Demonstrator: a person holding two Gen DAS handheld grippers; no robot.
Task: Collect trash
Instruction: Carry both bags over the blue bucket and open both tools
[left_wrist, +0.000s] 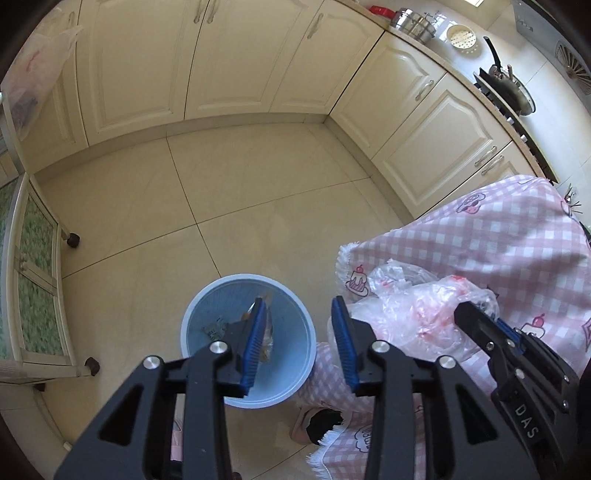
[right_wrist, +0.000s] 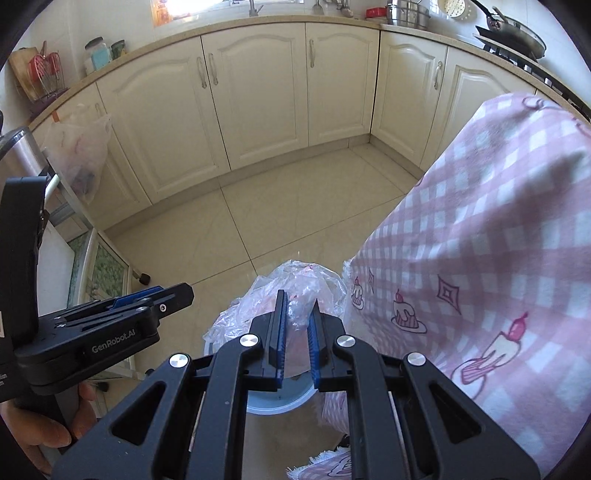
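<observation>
A light blue round trash bin (left_wrist: 291, 354) stands on the floor below my left gripper (left_wrist: 301, 310), which is open and empty above its rim. Some wrappers (left_wrist: 216, 326) lie inside the bin. My right gripper (right_wrist: 297, 306) is shut on a crumpled clear plastic bag with pink print (right_wrist: 291, 286), held just right of the bin; the bag also shows in the left wrist view (left_wrist: 417, 314). The bin's rim shows under the right gripper (right_wrist: 273, 404). The right gripper also shows in the left view (left_wrist: 476, 314).
A pink checked tablecloth (left_wrist: 480, 240) hangs at the right, close to the bin. Cream kitchen cabinets (left_wrist: 229, 62) line the far side. A wheeled cart with green glass doors (left_wrist: 33, 277) stands at the left. A plastic bag (right_wrist: 83, 147) hangs there.
</observation>
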